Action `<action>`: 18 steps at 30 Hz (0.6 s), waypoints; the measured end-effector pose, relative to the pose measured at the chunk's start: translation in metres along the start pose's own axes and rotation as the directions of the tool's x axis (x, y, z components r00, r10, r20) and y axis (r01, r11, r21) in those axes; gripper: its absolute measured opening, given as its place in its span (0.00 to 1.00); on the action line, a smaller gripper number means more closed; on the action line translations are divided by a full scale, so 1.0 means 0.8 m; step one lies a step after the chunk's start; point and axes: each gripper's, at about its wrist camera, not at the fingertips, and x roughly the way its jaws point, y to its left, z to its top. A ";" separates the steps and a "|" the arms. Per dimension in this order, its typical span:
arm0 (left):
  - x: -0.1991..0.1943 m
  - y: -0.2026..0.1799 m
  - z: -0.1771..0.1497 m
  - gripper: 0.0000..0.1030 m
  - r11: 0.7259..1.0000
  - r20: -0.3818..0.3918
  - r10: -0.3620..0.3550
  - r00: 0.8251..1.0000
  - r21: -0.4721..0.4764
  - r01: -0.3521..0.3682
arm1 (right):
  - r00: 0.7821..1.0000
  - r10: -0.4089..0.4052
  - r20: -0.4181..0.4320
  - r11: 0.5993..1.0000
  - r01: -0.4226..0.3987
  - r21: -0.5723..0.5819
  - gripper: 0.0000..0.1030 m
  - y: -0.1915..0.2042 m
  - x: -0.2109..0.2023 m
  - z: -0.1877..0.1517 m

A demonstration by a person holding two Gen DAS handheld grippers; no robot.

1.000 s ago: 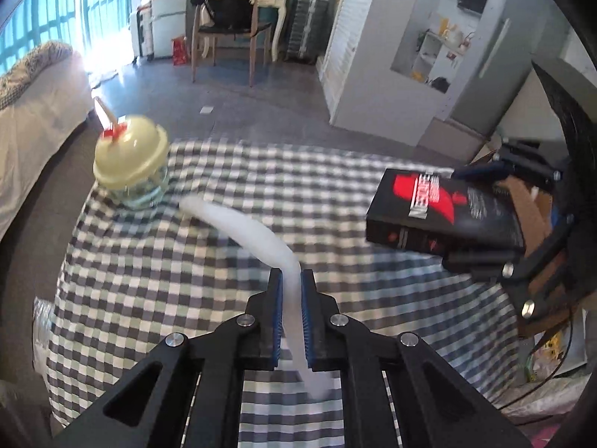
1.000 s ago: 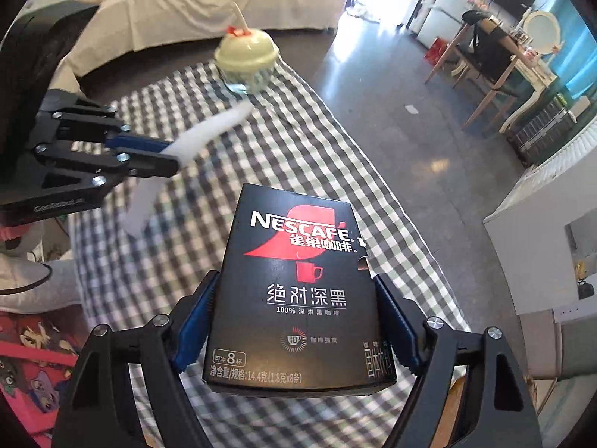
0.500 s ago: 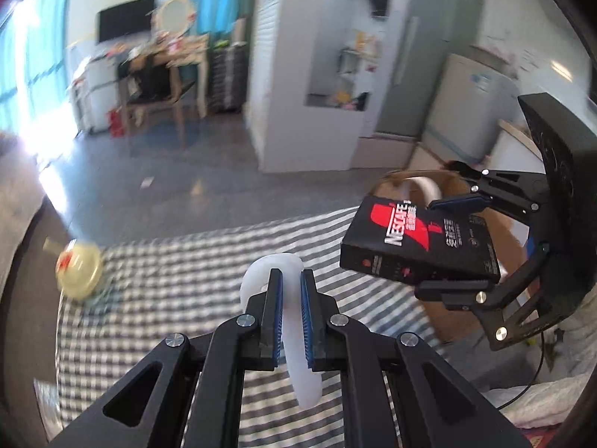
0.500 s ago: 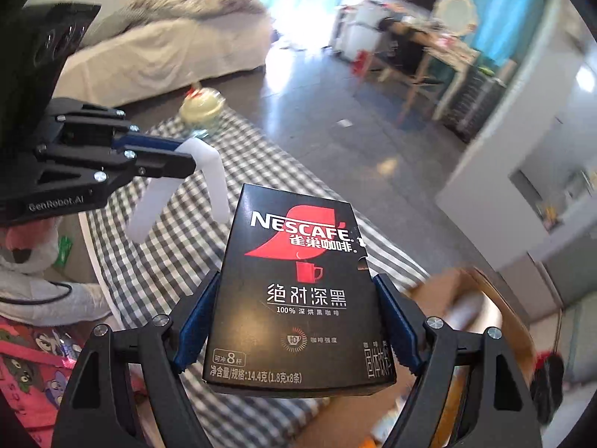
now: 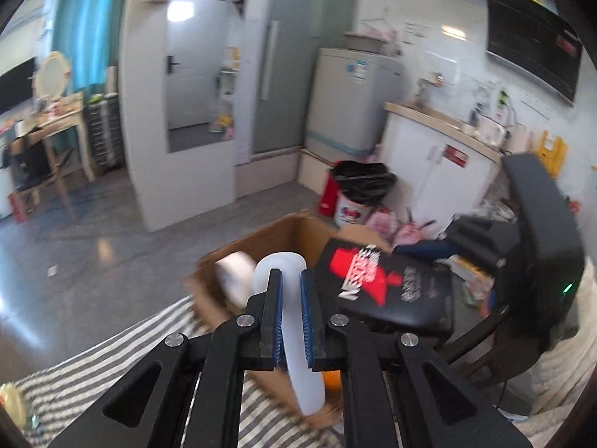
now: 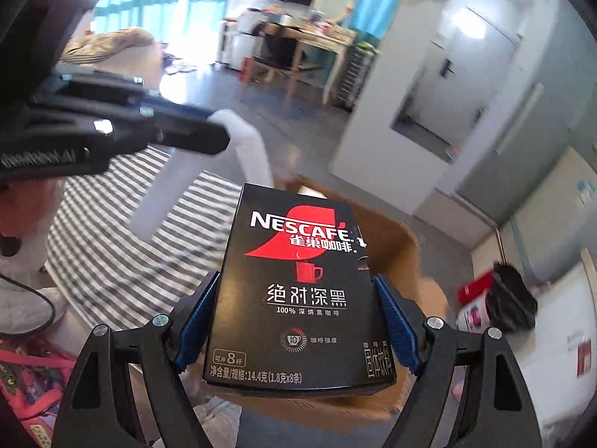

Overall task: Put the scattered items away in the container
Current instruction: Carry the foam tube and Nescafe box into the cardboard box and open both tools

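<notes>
Carrying both loads off the checked cloth (image 5: 123,347) toward the cardboard box (image 5: 283,235), now directly ahead instead of off at the right edge. Left gripper (image 5: 289,298) pinched tight on the bent white strip (image 5: 298,366), hanging over the box's near wall. Right gripper (image 6: 294,328) spread wide, clamped on the black coffee carton (image 6: 298,291), above the box. White roll (image 5: 233,272) already inside. Both items near release; domed cup (image 5: 11,403) left behind on the cloth.
</notes>
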 end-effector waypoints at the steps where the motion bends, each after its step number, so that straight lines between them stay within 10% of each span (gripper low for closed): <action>1: 0.014 -0.009 0.006 0.09 1.000 -0.010 -0.013 1.000 0.007 0.013 | 1.000 0.000 -0.014 1.000 0.000 0.012 0.78 -0.009 0.004 -0.005; 12: 0.169 -0.001 -0.027 0.18 0.998 -0.226 0.056 0.973 0.005 -0.056 | 0.981 0.060 -0.184 0.994 -0.042 0.099 0.78 -0.051 0.113 -0.060; 14: 0.173 0.007 -0.038 0.34 0.997 -0.230 0.076 0.970 0.015 -0.075 | 0.975 0.087 -0.207 0.992 -0.066 0.106 0.78 -0.056 0.122 -0.074; 16: 0.174 0.012 -0.041 0.88 0.994 -0.217 0.106 0.970 0.007 -0.107 | 0.966 0.108 -0.235 0.991 -0.084 0.107 0.81 -0.052 0.132 -0.084; 18: 0.168 0.016 -0.045 0.95 0.990 -0.183 0.138 0.973 -0.003 -0.141 | 0.957 0.117 -0.264 0.990 -0.092 0.104 0.85 -0.047 0.142 -0.088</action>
